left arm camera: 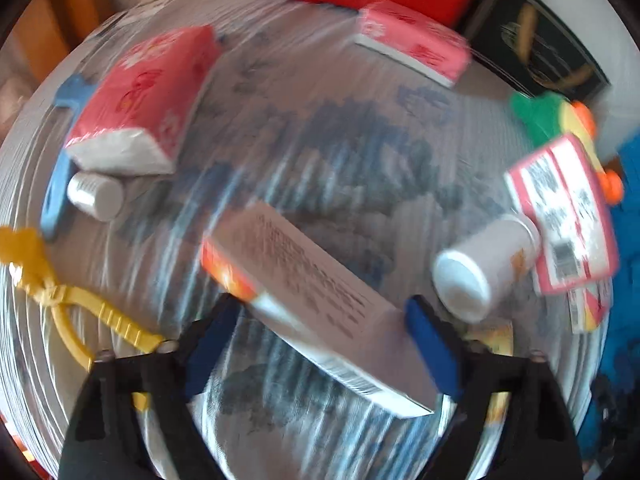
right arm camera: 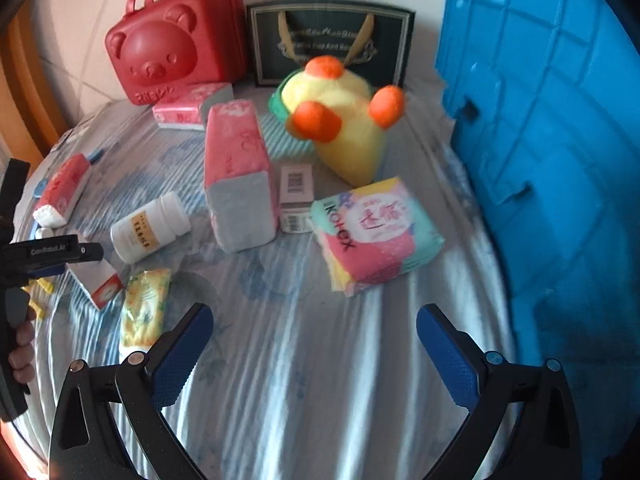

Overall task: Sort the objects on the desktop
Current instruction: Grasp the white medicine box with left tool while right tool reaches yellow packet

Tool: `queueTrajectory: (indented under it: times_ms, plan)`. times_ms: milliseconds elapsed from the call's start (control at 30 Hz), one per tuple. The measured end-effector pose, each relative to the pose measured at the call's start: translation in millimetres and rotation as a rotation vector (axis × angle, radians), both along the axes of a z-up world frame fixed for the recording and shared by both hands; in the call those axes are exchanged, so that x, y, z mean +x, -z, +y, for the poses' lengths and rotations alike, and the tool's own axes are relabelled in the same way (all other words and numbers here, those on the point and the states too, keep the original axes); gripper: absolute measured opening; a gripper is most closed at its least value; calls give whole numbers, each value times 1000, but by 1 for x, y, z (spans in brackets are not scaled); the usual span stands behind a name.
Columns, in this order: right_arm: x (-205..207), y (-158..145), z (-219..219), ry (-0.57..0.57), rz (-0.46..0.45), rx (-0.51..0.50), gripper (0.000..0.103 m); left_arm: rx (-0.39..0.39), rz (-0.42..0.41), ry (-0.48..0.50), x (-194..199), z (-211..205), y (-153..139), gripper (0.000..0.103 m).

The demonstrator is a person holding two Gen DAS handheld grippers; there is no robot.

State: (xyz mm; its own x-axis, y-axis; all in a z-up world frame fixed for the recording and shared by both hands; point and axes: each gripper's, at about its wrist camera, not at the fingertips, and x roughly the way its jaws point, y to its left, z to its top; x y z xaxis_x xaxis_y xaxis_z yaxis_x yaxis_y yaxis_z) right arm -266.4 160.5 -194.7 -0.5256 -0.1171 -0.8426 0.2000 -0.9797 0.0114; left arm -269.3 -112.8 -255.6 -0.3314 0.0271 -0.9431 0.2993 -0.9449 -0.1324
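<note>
Left wrist view shows my left gripper [left arm camera: 324,336] with a long white carton [left arm camera: 316,304] lying slantwise between its blue pads [left arm camera: 430,350]. The picture is smeared, so I cannot be sure the pads press on it; the right pad seems to meet the carton's long edge while the left one sits at its orange end, and I read that as a loose straddle, not a firm pinch. The carton lies near the near edge of the cloth-covered table [left arm camera: 320,140], with a white pill bottle [left arm camera: 476,268] on its side just beside the right pad and a yellow plastic clip [left arm camera: 80,312] near the left edge.

Right wrist view shows my right gripper [right arm camera: 316,356] with its jaws spread wide and nothing between them, hanging over bare cloth at the near edge. Beyond it lies a pastel pad packet [right arm camera: 376,236], and further in an upright pink tissue pack [right arm camera: 240,176], a plush duck [right arm camera: 340,120], and a red bear case [right arm camera: 176,48] at the far edge. A blue crate [right arm camera: 560,140] stands along the right edge, probably the place things go.

Risks as I judge them: the carton sits askew, so closing on its corners could twist it out or crush the card. The right pad is close to the bottle, which could roll off. The slack cloth may snag a finger and drag neighbours along.
</note>
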Motion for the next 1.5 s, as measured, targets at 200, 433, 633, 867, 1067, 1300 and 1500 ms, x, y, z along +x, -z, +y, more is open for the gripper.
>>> queueTrajectory:
  times_ms: [200,433,633,867,1067,1300,1500]
  plan:
    - [0,17,-49,-135,-63,-30,103,-220,1,219,39,25,7,49]
    - [1,37,-97,-204,-189,-58,103,-166,7,187,64,7,4,29]
    - [5,43,-123,-249,-214,-19,102,-138,11,169,49,7,-2,29]
    - [3,51,-128,-253,-227,34,53,-182,49,176,39,9,-7,22]
    - [9,38,-128,-275,-186,45,19,-191,81,193,71,19,-27,22]
    - [32,-10,-111,-271,-90,-17,10,-193,195,191,113,35,-76,22]
    - [65,-48,-97,-271,-11,-61,20,-215,251,192,144,44,-96,22]
